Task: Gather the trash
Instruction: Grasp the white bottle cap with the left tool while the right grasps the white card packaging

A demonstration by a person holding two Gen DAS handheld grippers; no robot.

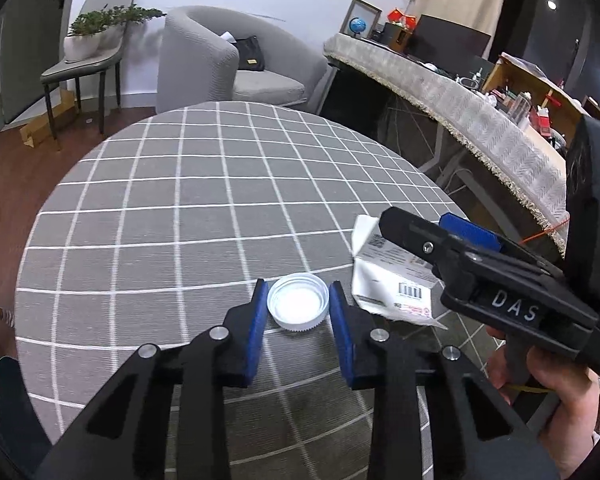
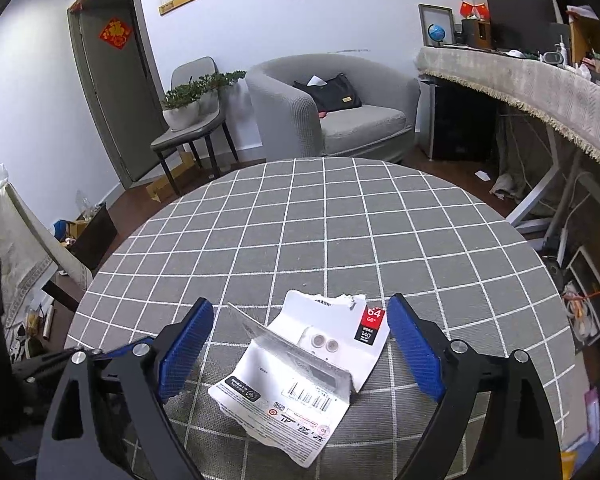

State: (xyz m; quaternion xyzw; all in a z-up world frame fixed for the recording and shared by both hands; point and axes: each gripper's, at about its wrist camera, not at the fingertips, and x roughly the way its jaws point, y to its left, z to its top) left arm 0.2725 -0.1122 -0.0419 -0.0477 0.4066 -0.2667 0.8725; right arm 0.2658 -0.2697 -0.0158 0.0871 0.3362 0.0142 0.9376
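The white bottle cap (image 1: 298, 306) lies on the desk (image 1: 204, 184), pinched by the left claw (image 1: 298, 312) but not yet carried off. Just right of the cap, the torn card packet (image 2: 308, 372) lies ungrabbed between the spread right claw (image 2: 300, 356); no bin shows.

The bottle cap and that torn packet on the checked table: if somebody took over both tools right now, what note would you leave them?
Left tool: shut on the white bottle cap, which seems to sit on the checked table still.
Right tool: open, its pads either side of the torn card packet, not pressing it.
Packet lies flat, just right of the cap.
Done: cap gripped.
Left: lift the cap away, close on the packet, bin both. No bin shows in either view.
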